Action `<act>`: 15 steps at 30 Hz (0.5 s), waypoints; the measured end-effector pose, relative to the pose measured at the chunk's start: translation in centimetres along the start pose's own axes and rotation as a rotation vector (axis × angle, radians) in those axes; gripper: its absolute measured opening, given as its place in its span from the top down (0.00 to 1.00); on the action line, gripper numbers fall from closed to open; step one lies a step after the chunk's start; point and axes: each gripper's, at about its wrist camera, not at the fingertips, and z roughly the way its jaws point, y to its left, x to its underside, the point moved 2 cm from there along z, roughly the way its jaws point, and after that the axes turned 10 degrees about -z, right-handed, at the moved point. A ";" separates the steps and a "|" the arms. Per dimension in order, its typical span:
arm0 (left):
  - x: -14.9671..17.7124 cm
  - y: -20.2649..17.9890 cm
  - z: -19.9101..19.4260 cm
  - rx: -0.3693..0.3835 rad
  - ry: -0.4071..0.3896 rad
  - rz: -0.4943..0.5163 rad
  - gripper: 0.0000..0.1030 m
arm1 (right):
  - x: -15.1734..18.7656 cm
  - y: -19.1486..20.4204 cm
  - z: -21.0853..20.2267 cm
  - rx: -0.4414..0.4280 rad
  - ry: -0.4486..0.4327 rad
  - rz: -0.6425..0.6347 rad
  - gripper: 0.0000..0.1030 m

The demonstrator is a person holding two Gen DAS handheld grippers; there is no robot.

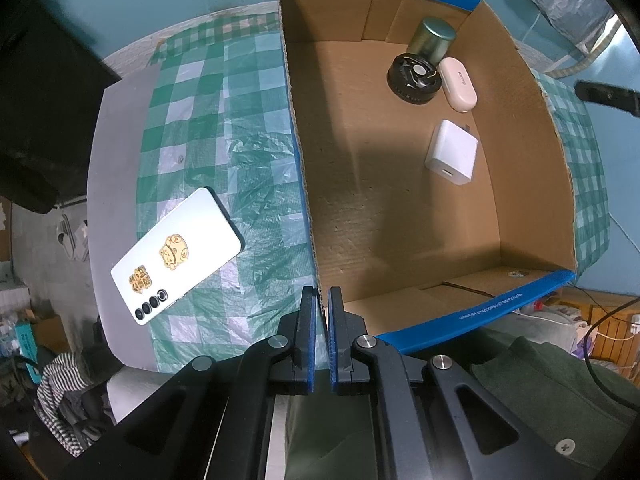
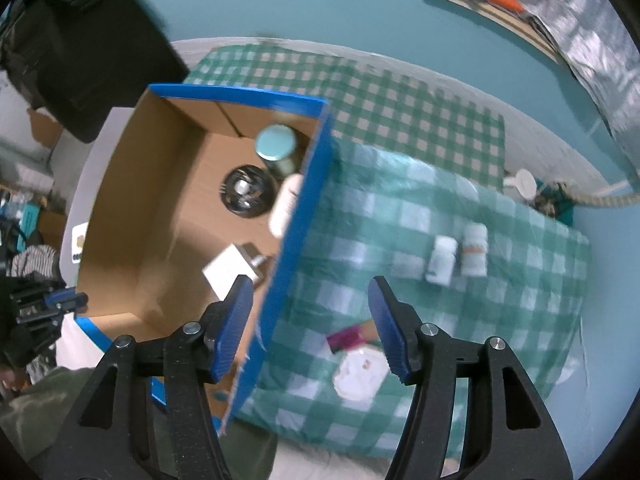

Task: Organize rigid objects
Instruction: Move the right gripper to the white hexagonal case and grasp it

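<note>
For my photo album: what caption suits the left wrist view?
Left gripper pinching the cardboard box wall, phone outside on checked cloth.

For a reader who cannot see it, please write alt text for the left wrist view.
An open cardboard box with blue edges holds a metal tin, a black round object, a white earbud case and a white charger. The left gripper pinches the box's near corner; a white phone lies on the checked cloth.
</note>
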 end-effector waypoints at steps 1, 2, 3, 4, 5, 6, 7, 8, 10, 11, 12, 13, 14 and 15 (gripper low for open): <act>0.0 0.0 0.0 0.000 0.000 0.000 0.95 | 0.5 -0.3 0.0 -0.001 0.003 0.013 0.37; 0.0 0.0 0.0 0.000 0.000 0.000 0.95 | 1.0 -0.7 0.0 -0.001 0.005 0.032 0.36; 0.0 -0.1 0.0 0.000 0.000 0.000 0.95 | 1.5 -1.0 0.0 0.000 0.006 0.043 0.35; 0.0 -0.1 0.0 0.000 0.000 0.001 0.95 | 1.9 -1.2 0.2 -0.003 0.011 0.056 0.35; 0.0 -0.1 0.0 -0.001 -0.001 0.002 0.95 | 2.3 -1.5 0.4 -0.006 0.016 0.071 0.35; 0.0 -0.1 0.0 -0.002 -0.001 0.003 0.95 | 2.9 -1.8 0.6 -0.007 0.023 0.088 0.35; 0.0 -0.1 0.0 -0.002 -0.001 0.003 0.95 | 3.3 -2.0 0.8 -0.006 0.029 0.101 0.35; 0.0 -0.1 0.0 -0.001 -0.001 0.002 0.95 | 3.8 -2.2 1.0 -0.005 0.035 0.111 0.35; 0.0 -0.1 0.0 -0.001 0.000 0.002 0.95 | 4.7 -2.4 1.6 -0.007 0.050 0.133 0.35; 0.0 -0.1 0.0 -0.002 0.000 0.003 0.95 | 5.1 -2.6 1.9 -0.009 0.054 0.143 0.35; 0.0 -0.1 0.0 -0.003 0.000 0.004 0.95 | 5.6 -2.7 2.3 -0.011 0.061 0.154 0.35; 0.0 -0.1 0.0 -0.004 0.001 0.004 0.95 | 6.0 -2.8 2.6 -0.012 0.069 0.165 0.35; 0.0 -0.1 0.0 -0.005 0.001 0.005 0.95 | 6.5 -3.0 3.0 -0.012 0.077 0.178 0.35; 0.0 -0.2 0.0 -0.005 0.001 0.005 0.95 | 6.8 -3.1 3.3 -0.012 0.080 0.187 0.35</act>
